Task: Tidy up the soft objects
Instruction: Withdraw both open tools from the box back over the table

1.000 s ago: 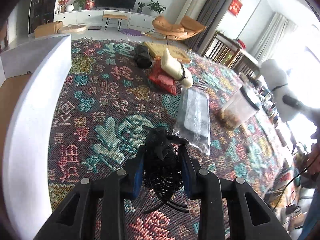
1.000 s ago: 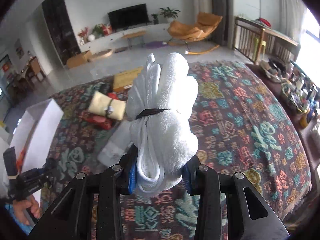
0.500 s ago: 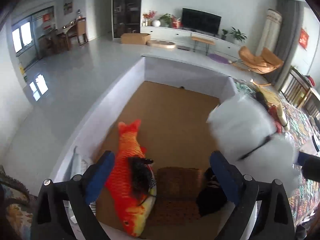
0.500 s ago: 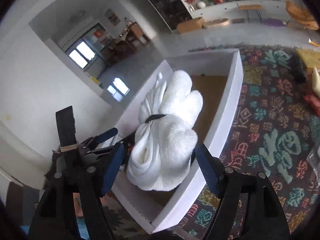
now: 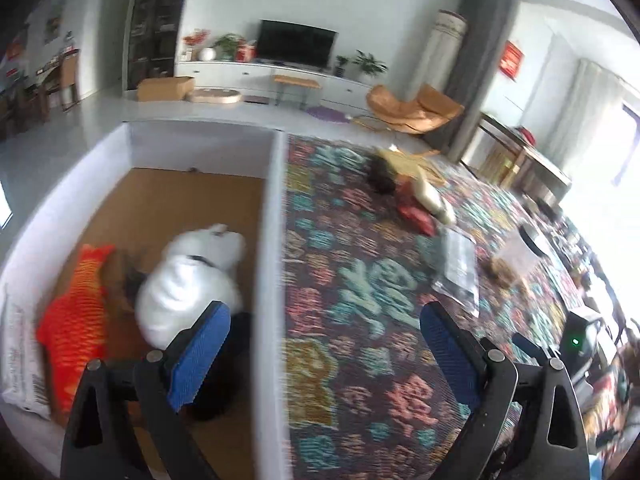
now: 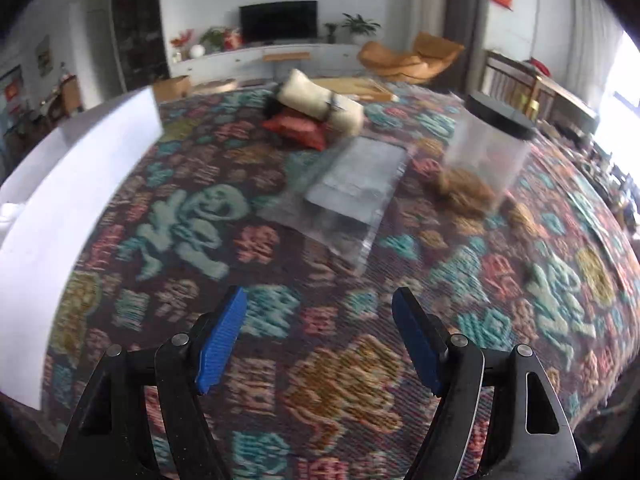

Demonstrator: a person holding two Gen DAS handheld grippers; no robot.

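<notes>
Both grippers hang over the patterned cloth (image 6: 344, 384) that covers the tabletop, and both are blurred by motion. The left gripper (image 5: 324, 344) has its jaws spread wide with nothing between them. Its left blue pad (image 5: 200, 356) overlaps the white box (image 5: 276, 240), hiding part of what lies inside. In that box, on the brown floor, sits the white rolled towel (image 5: 188, 280) with a dark band around it, next to an orange fish toy (image 5: 76, 320). A dark thing is wedged between the towel and the fish, too hidden to make out, and another dark shape lies under the pad. A white packet (image 5: 18, 360) leans against the box's left wall, cut off by the rim of the view.

The right gripper (image 6: 318, 340) has just been opening its jaws, and they stand released with only cloth showing between them. Further out on the cloth lie a clear plastic bag (image 6: 352, 188), a clear jar with a black lid (image 6: 488, 148), and a cream roll (image 6: 320, 104) resting on a red pouch (image 6: 296, 128). Something black behind the roll is mostly hidden.
</notes>
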